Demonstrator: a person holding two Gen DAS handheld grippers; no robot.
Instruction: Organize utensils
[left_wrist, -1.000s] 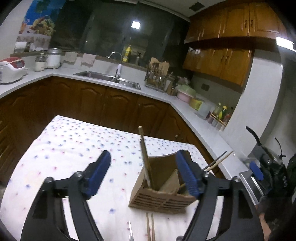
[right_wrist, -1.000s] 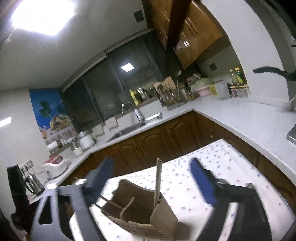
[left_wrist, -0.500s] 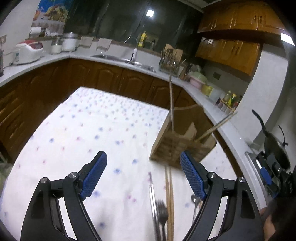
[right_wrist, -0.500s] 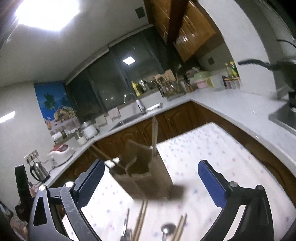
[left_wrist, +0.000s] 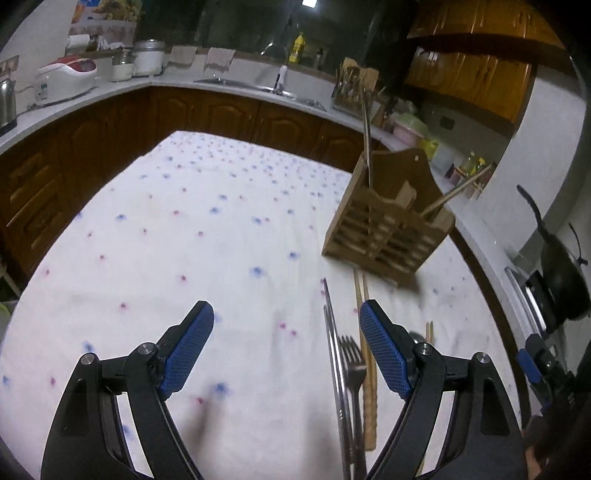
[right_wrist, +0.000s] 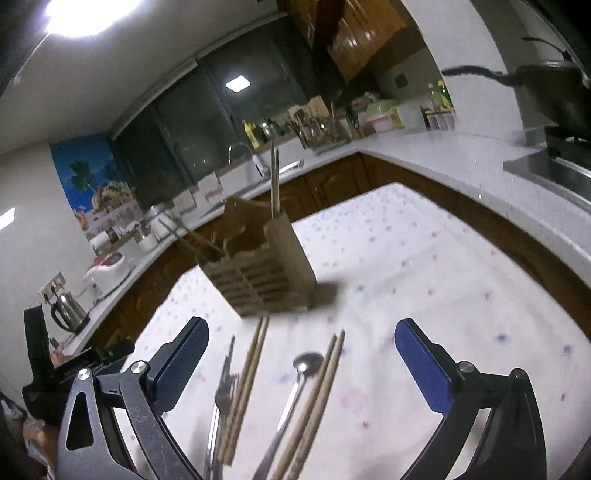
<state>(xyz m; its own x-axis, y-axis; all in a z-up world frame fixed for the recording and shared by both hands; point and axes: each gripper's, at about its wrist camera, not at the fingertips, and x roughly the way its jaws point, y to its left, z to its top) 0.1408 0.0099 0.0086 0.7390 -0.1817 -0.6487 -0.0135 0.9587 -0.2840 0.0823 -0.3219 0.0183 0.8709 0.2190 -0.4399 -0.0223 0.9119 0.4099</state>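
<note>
2 grippers, left (left_wrist: 286, 343) and right (right_wrist: 301, 354), hover spread wide and empty over a fork (left_wrist: 352, 363), spoon (right_wrist: 301, 373) and chopsticks (right_wrist: 249, 376) lying before the wooden holder (left_wrist: 388, 229); no lettering is legible.

My pictures look dim and bent round at the edges. One ceiling light (right_wrist: 86, 16) glares white. The chopsticks (right_wrist: 314, 398) look blurry up close.
</note>
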